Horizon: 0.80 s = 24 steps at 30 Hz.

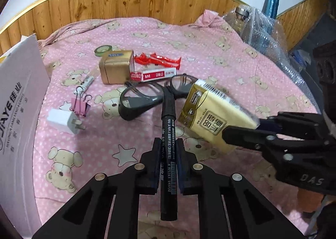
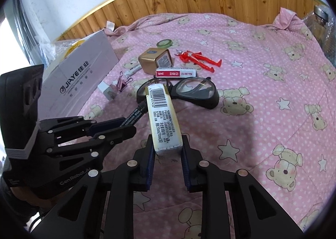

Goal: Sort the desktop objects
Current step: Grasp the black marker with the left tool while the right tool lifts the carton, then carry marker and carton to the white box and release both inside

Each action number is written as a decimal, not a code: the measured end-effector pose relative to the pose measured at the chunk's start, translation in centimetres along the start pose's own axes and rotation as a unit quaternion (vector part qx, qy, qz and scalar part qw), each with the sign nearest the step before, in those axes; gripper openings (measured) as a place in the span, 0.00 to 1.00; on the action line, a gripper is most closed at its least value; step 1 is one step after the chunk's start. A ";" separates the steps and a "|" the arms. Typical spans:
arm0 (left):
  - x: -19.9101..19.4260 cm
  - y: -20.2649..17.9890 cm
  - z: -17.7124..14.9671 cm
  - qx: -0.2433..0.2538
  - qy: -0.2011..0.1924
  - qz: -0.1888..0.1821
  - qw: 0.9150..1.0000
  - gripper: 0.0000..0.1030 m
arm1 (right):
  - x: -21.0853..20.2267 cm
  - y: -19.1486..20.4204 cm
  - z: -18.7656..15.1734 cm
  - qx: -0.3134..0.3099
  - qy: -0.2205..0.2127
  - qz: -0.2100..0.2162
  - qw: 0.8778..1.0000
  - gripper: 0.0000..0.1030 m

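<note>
The left hand-held gripper (image 1: 168,155) is closed tight on a black pen (image 1: 168,134), low in the middle of its view. The right hand-held gripper (image 2: 168,148) squeezes a yellow pack (image 2: 162,117). Both hang above the bed (image 2: 273,112). I think they should go slow to the box (image 2: 84,75) at the left and keep clear of the glasses (image 2: 189,89).

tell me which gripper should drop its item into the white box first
Left, probably. The white box sits on the left edge of the table, nearest the left gripper, which is shut on the black marker. The right gripper, shut on the yellow pack, would have to cross over it.
</note>
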<state>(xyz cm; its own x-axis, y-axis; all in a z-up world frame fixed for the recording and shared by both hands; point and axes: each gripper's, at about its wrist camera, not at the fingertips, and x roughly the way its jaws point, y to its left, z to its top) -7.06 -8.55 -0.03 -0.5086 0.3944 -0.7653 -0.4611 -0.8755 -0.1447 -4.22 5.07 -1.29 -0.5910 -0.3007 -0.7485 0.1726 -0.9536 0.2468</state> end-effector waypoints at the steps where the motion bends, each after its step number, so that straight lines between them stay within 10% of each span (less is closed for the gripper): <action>1: -0.3 0.1 0.0 -0.003 -0.001 -0.002 1.000 0.13 | -0.1 0.2 0.1 -0.002 0.000 0.000 1.000 0.23; 24: -9.8 3.4 0.9 -0.031 -0.059 0.030 0.997 0.13 | -1.9 7.8 3.3 -0.040 -0.026 0.010 0.999 0.23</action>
<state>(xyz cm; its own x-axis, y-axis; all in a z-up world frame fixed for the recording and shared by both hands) -4.29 -15.13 7.49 -0.6173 0.3679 -0.6954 -0.3838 -0.9124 -0.1419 -4.35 -1.79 4.09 -0.6272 -0.3209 -0.7096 0.2458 -0.9462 0.2106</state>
